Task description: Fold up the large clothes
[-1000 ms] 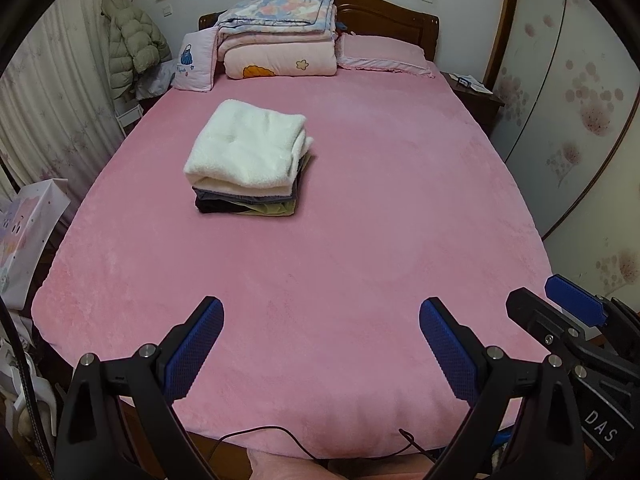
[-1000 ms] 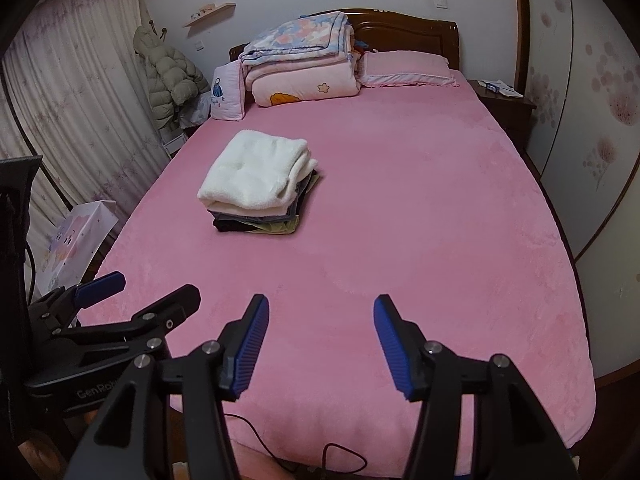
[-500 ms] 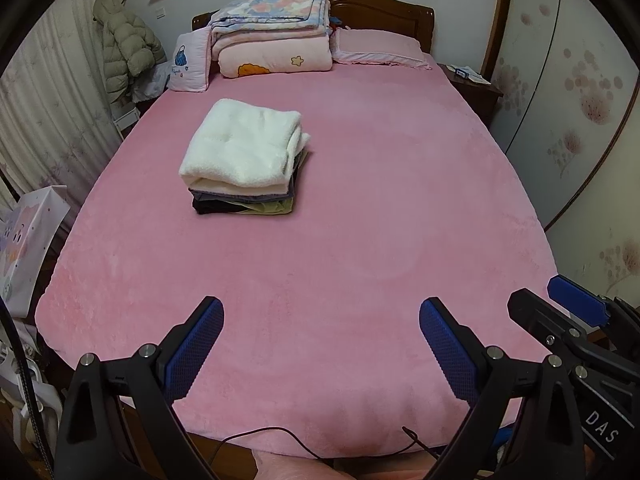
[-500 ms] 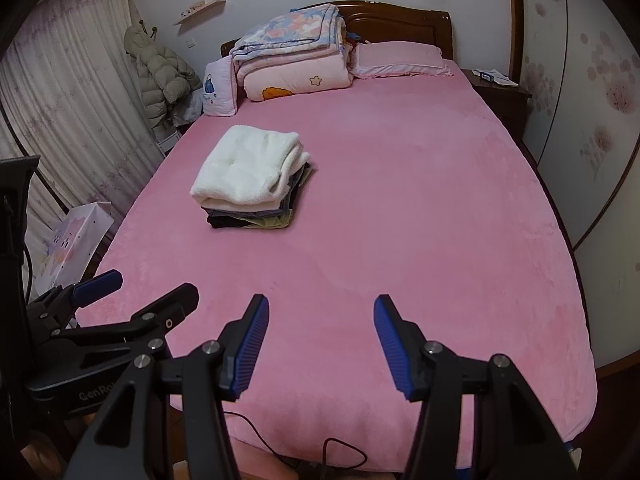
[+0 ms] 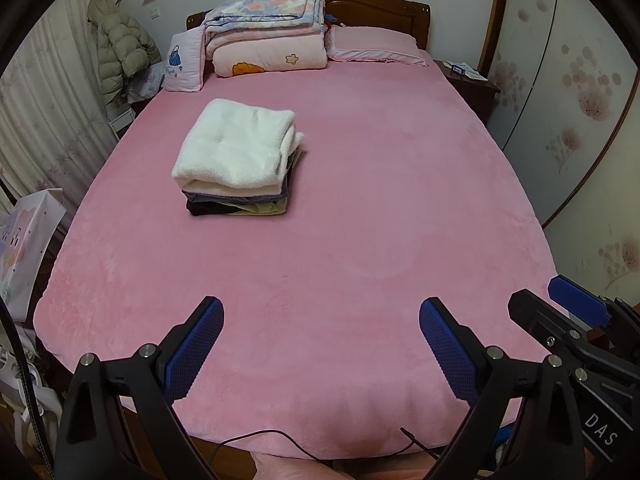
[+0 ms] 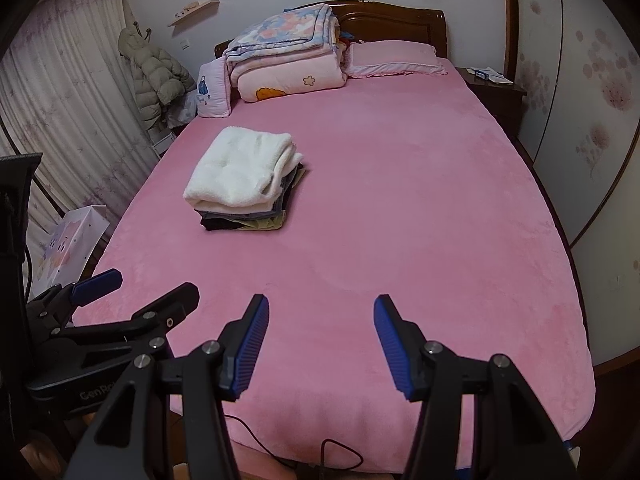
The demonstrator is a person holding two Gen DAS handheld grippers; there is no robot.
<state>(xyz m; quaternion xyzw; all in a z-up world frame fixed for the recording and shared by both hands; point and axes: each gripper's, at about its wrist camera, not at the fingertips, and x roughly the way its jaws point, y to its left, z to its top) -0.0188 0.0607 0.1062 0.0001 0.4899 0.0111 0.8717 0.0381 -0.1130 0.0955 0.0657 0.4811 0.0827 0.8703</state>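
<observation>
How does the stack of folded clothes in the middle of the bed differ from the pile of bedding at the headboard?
The folded clothes stack lies out on the open pink bed, apart from everything; the bedding pile sits against the headboard, beside a pillow. The clothes stack is topped by plain white fleece over dark layers; the bedding pile is patterned and pink. The bedding looks bulkier. Both are neatly folded.

A stack of folded clothes (image 5: 236,172) lies left of centre on the pink plush bed (image 5: 380,200). Behind it, folded quilts (image 5: 268,36) sit at the headboard, a flat pillow (image 5: 376,46) to their right.
</observation>
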